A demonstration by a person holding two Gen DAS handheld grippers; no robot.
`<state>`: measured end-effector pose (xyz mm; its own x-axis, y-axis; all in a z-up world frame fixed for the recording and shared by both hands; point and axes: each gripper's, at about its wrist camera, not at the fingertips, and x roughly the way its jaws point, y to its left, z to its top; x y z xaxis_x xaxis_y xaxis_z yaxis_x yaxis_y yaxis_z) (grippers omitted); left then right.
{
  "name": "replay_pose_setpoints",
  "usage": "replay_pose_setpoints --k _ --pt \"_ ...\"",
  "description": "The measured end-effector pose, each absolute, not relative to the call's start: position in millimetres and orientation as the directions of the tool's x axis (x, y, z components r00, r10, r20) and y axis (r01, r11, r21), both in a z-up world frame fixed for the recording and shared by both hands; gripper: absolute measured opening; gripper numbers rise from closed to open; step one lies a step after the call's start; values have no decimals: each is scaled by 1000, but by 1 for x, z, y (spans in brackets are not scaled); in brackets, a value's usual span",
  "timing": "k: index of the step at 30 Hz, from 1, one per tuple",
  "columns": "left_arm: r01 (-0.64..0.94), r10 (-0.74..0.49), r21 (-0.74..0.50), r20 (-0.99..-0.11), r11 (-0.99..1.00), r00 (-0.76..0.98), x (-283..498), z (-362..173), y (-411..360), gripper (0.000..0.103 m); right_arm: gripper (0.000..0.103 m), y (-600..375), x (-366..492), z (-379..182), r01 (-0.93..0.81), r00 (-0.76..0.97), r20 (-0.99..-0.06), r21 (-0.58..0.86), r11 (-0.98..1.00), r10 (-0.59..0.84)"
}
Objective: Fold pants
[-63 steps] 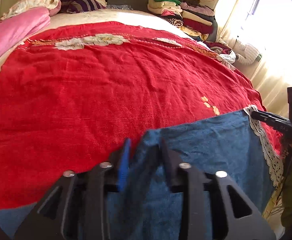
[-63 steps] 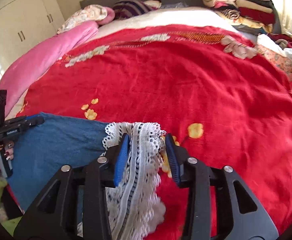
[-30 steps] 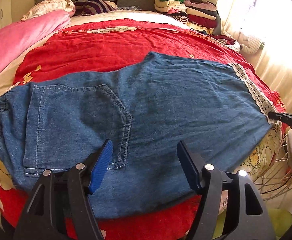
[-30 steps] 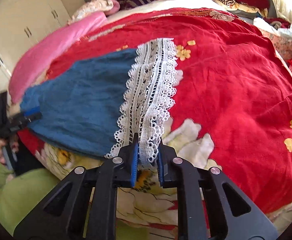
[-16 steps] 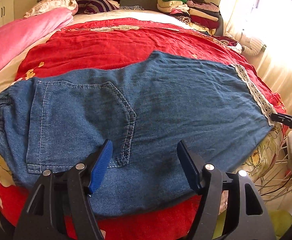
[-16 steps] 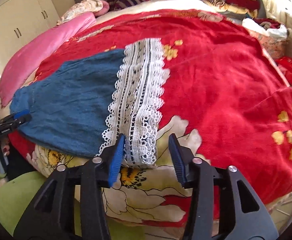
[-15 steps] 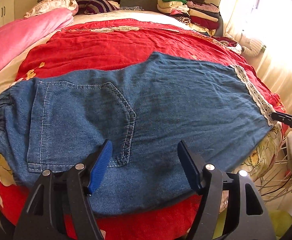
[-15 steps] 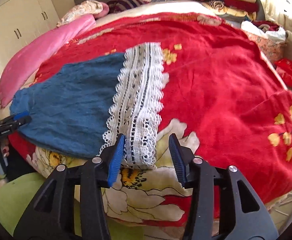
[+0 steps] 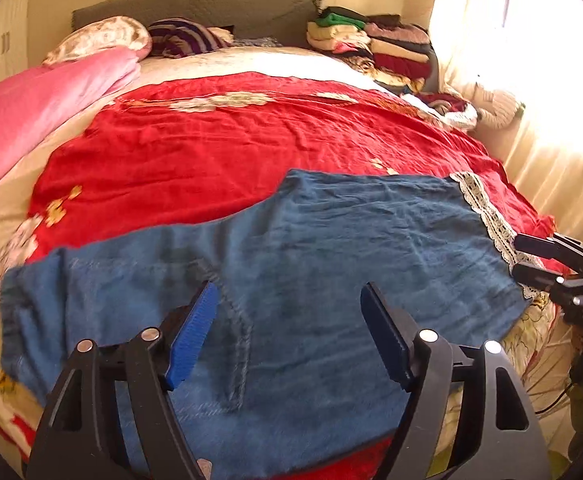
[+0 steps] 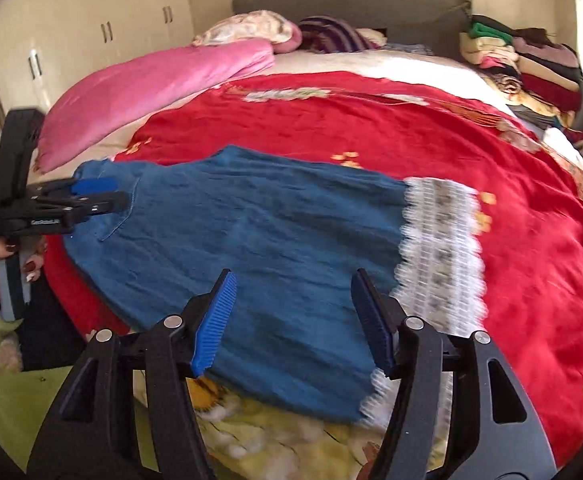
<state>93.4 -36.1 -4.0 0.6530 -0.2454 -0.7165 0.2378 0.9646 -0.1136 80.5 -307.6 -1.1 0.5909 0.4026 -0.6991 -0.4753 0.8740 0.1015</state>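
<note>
Blue denim pants lie flat across the near side of a bed with a red cover, waist at the left, white lace hem at the right. My left gripper is open and empty above the back pocket area. My right gripper is open and empty above the leg, just left of the lace hem. Each gripper also shows in the other's view: the right gripper by the hem, the left gripper by the waist.
The red bedcover spreads beyond the pants. A pink quilt and pillows lie at the far left. A stack of folded clothes sits at the far right corner. A curtained window is at the right, wardrobe doors at the left.
The right gripper let go of the lace hem, opened wide and shifted left over the leg. The left gripper stays open and has drawn slightly closer over the pants.
</note>
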Motion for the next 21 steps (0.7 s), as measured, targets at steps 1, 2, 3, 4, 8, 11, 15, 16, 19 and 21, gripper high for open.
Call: replay_pose_setpoints --k 1,2,3,4,8,11,15,16,19,21 --pt "246 -248 -110 -721 963 647 98 -6 -40 75 54 -298 84 -4 -493 574 -706 106 864 415" --pt "254 -250 -107 -728 961 638 103 -10 -44 75 55 -290 87 -8 -505 565 -713 101 857 417" --pt "251 -241 -101 -742 963 626 110 -17 -46 75 56 -284 88 -10 -503 564 -720 88 860 404" --pt "246 -231 -95 -753 965 616 114 -22 -46 75 56 -280 90 -14 -500 563 -730 73 863 389" --pt "218 -192 -71 -775 973 602 122 -37 -36 75 62 -283 97 -33 -443 546 -787 21 896 288" --pt "216 -217 -103 -762 971 610 118 -38 -28 75 62 -312 100 -43 -376 535 -802 55 925 265" --pt "203 -212 -107 -761 973 614 118 -43 -22 75 63 -321 95 -44 -375 534 -794 87 923 292" --pt "204 -210 -105 -760 973 615 118 -42 -22 75 63 -319 94 -45 -376 537 -794 76 924 284" --pt "204 -207 -100 -762 974 614 116 -41 -23 75 67 -319 96 -42 -366 529 -798 93 926 289" --pt "199 -213 -112 -762 974 611 114 -38 -20 79 69 -322 98 -40 -357 519 -799 119 927 303"
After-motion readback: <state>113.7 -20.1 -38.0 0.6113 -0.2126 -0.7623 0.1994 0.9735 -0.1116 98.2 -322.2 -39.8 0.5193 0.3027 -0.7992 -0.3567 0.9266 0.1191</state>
